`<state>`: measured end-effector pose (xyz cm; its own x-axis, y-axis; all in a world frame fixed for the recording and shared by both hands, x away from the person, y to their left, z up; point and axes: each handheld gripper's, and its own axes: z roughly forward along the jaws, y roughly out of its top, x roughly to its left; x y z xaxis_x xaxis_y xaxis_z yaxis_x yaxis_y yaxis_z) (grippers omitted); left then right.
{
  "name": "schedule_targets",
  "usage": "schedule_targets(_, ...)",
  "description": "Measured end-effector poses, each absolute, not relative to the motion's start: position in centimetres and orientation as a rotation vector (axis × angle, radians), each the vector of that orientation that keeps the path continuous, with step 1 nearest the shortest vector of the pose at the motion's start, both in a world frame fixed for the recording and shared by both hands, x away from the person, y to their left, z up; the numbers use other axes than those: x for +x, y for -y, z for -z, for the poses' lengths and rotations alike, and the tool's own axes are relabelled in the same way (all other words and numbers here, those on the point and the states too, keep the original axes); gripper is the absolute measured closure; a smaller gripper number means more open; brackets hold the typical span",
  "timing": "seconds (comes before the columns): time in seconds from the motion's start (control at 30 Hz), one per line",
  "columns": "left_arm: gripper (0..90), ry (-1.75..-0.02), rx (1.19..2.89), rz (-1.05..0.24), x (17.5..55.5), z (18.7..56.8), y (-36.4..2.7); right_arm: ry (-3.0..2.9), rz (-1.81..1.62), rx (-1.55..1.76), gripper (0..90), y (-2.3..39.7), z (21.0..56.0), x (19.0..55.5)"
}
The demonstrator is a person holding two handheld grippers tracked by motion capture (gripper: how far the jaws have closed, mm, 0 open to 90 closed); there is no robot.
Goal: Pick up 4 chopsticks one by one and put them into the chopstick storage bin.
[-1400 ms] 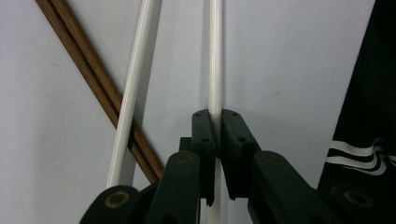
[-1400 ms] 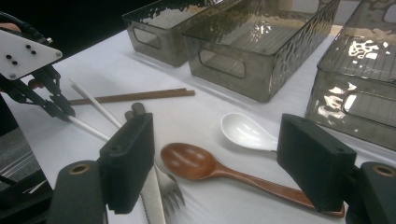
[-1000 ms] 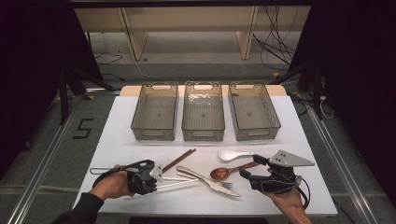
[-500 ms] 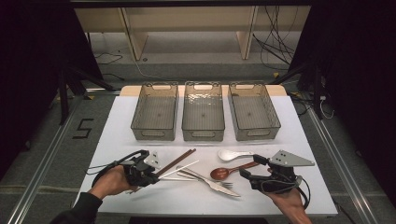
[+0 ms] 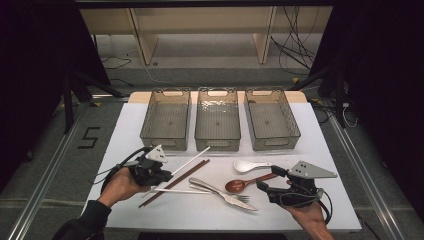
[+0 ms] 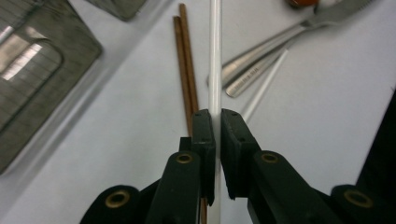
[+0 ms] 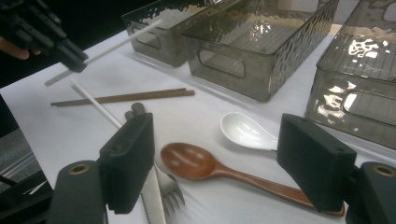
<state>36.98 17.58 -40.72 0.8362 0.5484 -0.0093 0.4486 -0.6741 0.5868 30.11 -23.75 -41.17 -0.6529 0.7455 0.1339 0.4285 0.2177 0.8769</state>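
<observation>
My left gripper [image 5: 159,176] [image 6: 215,116] is shut on a white chopstick [image 5: 192,159] [image 6: 215,56], which it holds off the table, slanting toward the left bin [image 5: 166,142]. In the right gripper view the left gripper [image 7: 77,63] holds this white chopstick [image 7: 121,42] in the air. A second white chopstick [image 5: 175,190] [image 7: 95,105] lies flat beside a brown chopstick pair [image 5: 182,177] [image 6: 184,60]. My right gripper [image 5: 269,182] [image 7: 219,140] rests open near the front right edge. Its jaws stand to either side of a wooden spoon [image 7: 187,161] without touching it.
Three clear grey bins stand in a row at the back: the left one, the middle [image 5: 217,142] and the right [image 5: 274,142]. A metal fork and knife [image 5: 222,192] lie mid-table. A white ceramic spoon [image 5: 247,165] [image 7: 245,130] sits just behind the wooden spoon [image 5: 237,186].
My left gripper has risen and moved away from the front edge, lifting the white chopstick off the table. The right gripper has stayed put.
</observation>
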Motion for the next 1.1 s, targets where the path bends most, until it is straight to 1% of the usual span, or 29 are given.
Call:
schedule_targets(0.63, 83.9, -0.870, 2.231, -0.286, 41.0, 37.8, -18.6, -2.170, -1.419, 1.112, 28.5, 23.9, 41.1, 30.1)
schedule_targets(1.1, 83.9, -0.940, 2.126, -0.334, 44.1, 35.6, -19.3, -2.166, -1.421, 1.114, 28.5, 24.0, 41.1, 30.1)
